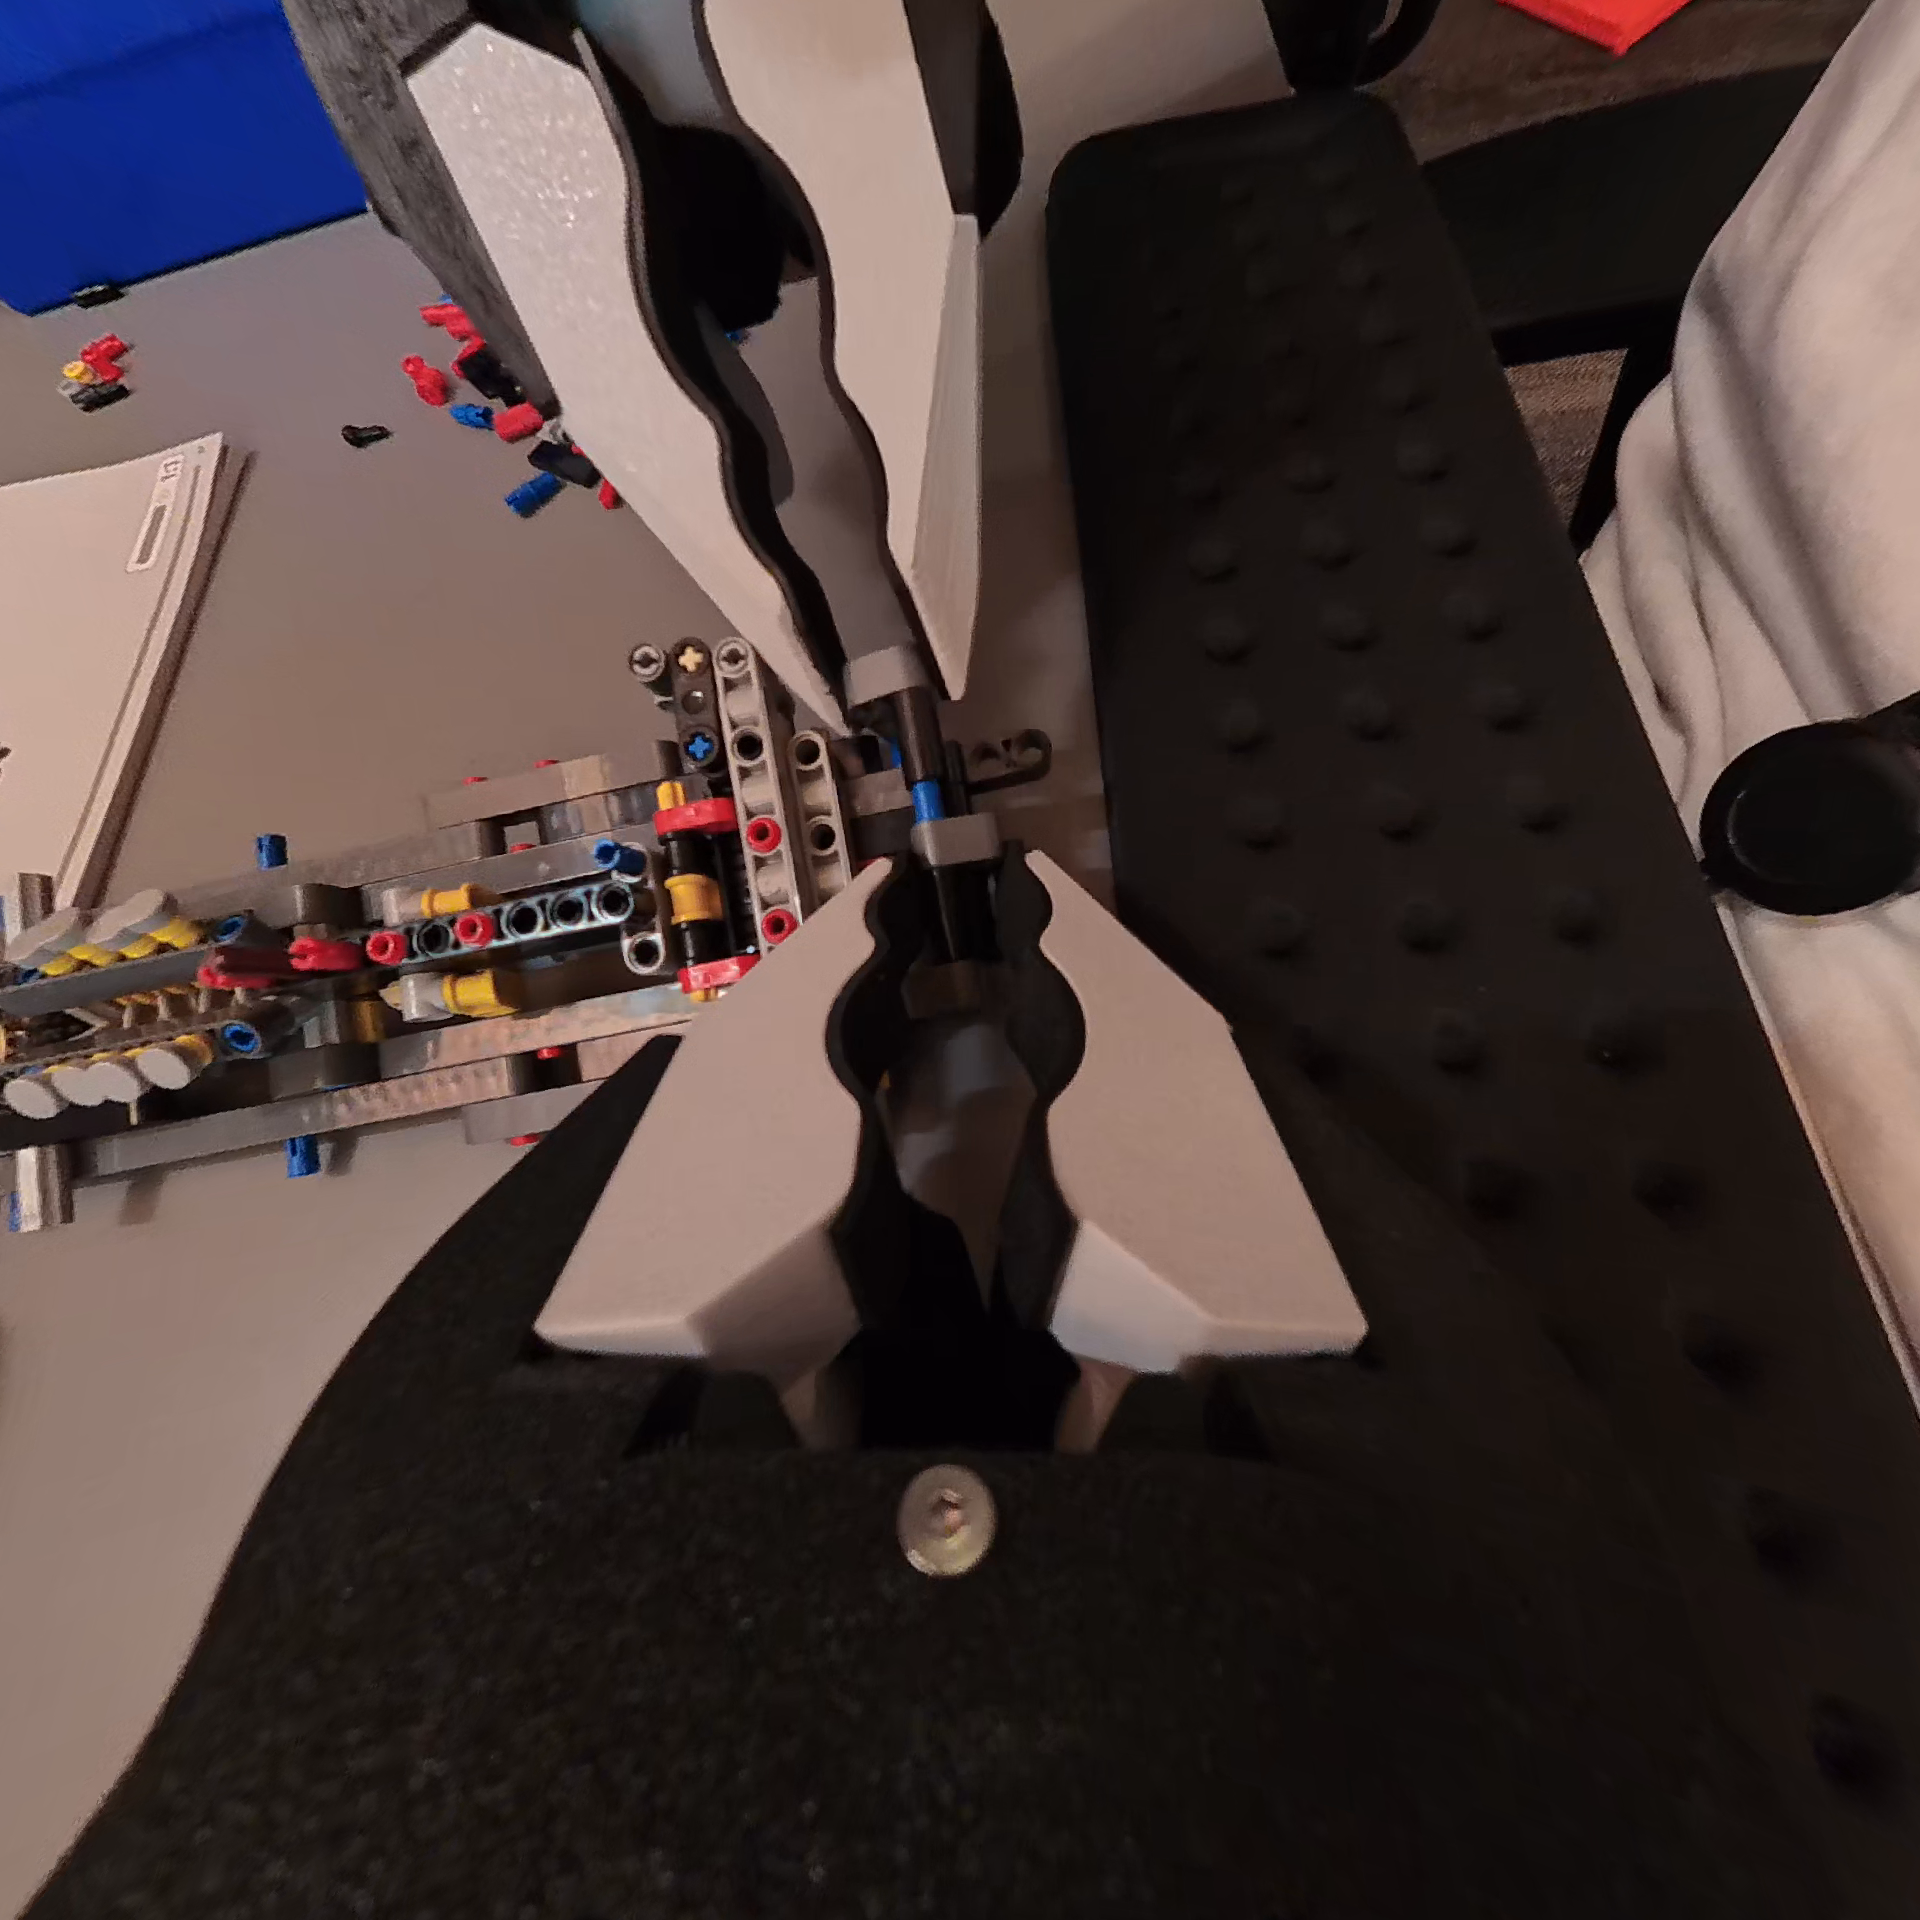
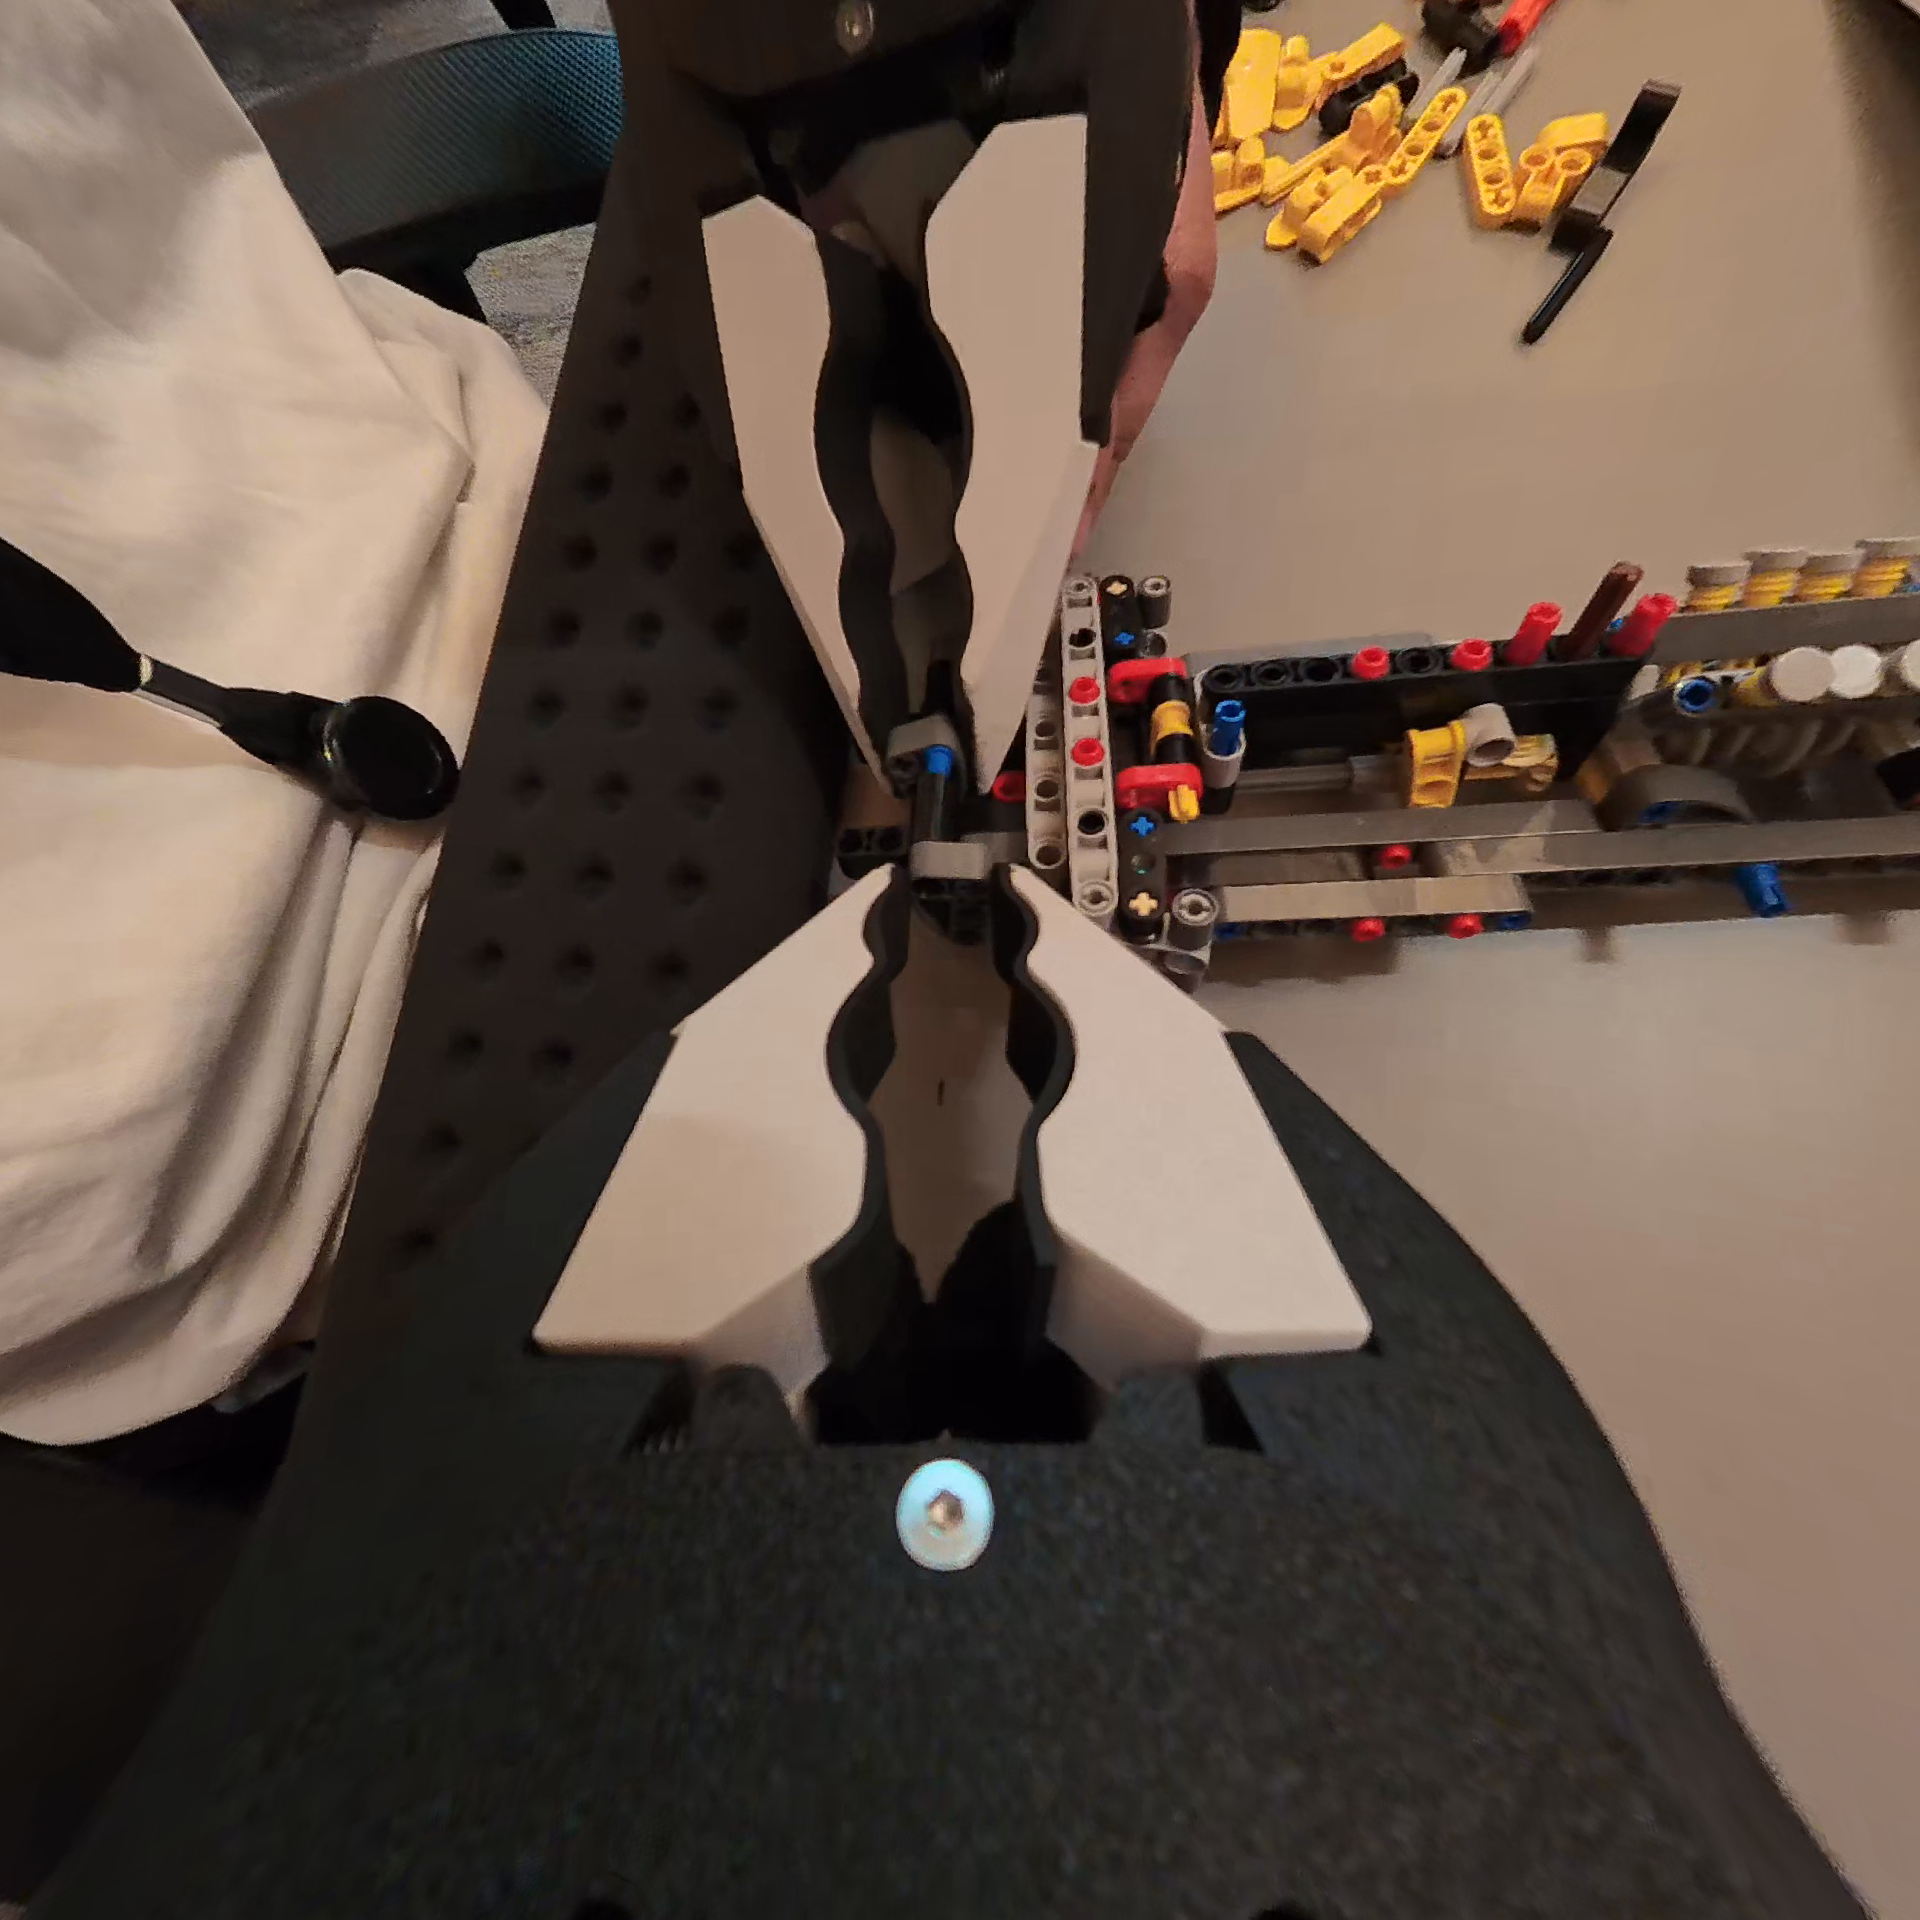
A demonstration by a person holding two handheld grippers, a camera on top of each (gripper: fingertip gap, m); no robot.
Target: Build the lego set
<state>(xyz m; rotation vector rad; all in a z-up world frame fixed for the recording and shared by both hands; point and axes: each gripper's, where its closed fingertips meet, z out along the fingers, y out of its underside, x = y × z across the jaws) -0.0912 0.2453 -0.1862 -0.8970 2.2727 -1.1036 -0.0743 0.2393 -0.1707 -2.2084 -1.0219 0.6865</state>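
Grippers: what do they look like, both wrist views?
Identical pair. Left gripper and right gripper have light grey wedge fingers lined with wavy black pads, on a textured black body with one silver screw. The opposing gripper's black side plate is dimpled.

blue box [image 1: 156,135] far corner | white cloth [image 2: 208,499] beside table | red item [image 1: 1590,21] top edge
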